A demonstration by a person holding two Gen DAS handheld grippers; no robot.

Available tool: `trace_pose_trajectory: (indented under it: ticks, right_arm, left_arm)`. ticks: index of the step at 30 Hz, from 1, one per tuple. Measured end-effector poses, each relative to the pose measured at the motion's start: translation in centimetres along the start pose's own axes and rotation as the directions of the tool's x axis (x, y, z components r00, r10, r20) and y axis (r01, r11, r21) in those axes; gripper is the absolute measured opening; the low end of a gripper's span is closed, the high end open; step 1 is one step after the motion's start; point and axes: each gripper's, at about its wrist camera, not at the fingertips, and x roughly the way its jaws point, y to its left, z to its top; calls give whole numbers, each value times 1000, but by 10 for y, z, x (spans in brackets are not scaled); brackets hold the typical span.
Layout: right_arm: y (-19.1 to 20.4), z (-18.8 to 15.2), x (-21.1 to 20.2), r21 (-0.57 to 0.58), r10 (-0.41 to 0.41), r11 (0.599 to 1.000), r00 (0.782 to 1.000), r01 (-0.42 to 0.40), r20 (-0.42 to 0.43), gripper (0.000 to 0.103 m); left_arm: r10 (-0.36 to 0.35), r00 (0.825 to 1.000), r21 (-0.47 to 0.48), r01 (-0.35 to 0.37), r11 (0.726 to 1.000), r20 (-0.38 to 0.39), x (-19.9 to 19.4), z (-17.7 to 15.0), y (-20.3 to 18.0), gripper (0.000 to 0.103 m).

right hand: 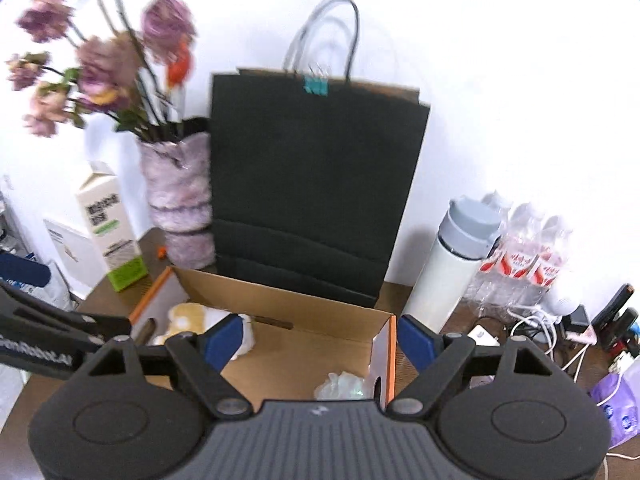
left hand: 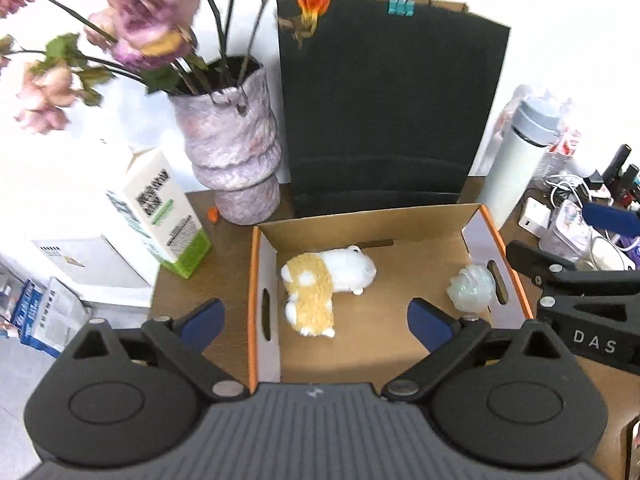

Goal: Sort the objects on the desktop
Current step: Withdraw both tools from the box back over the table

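1. I am holding my left claw (left hand: 316, 322) above the cardboard box (left hand: 368, 222), its blue fingers standing wide apart with nothing between them.
2. My right claw (right hand: 320, 342) is hanging over the box's right wall, jaws likewise spread and gripping nothing.
3. The plush toy (left hand: 324, 286), white and yellow, is lying on the box floor toward the left wall.
4. A pale crumpled wad (left hand: 472, 286) is sitting inside the box against the right wall, well apart from the toy.
5. The box is resting on the brown tabletop (left hand: 180, 296), just in front of a black paper bag (left hand: 384, 112) that is standing upright with a teal clip (left hand: 400, 6) on its top edge.
6. A vase (left hand: 234, 148) of purple flowers is standing left of the bag, with a carton (left hand: 168, 216) further left.
7. A white bottle (right hand: 448, 264) is standing right of the bag, beside wrapped water bottles (right hand: 524, 256) and tangled cables (right hand: 536, 324).
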Motion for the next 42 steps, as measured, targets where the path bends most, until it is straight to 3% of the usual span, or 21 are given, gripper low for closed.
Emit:
trace_pose_trajectory:
  ticks: [4,8,12,15,20,24,27,31,35,38,42]
  right_arm:
    - [8,-11,-33,-9,5,1000,998,-5,56,87]
    - [4,-41,-52,62,119,990,987,-126,106,88]
    - [6,-80,-65,121,163,976,978,-179,130,88]
    - [5,-120,-80,126,194,968,968,-215,160,88]
    - [2,-193,-105,160,198,960,962,-229,187,89]
    - [2,-254,-122,217,166,952,961,-214,219,92]
    - [9,-300,-128,246,131,951,965,-186,226,95]
    - [23,-351,-141,221,85,966,971,-136,224,95]
    - [29,-384,-146,254,101,956,979,-145,179,95]
    - [44,-396,-159,143,81,984,979,-109,189,95]
    - [65,-404,-171,-9,29,1000,977,-27,213,95]
  left_arm:
    - [2,998,-12,-1,1000,65,-33,-19,5,102]
    - [-15,990,-43,22,999,142,-54,-55,13,103]
    - [-11,981,-102,32,994,194,-63,-98,24,103]
    - [-29,964,-117,61,991,264,-68,-148,37,103]
    - [-34,950,-97,68,993,311,-64,-249,40,103]
    - [-39,950,-205,107,973,309,-59,-316,46,103]
    - [8,937,-311,107,944,349,-58,-362,47,103]
    - [66,934,-282,39,959,350,-59,-401,35,103]
    - [22,931,-248,75,966,365,-65,-426,23,103]
    - [11,935,-183,58,981,355,-70,-433,8,103]
    - [5,927,-82,28,996,376,-72,-440,-15,103]
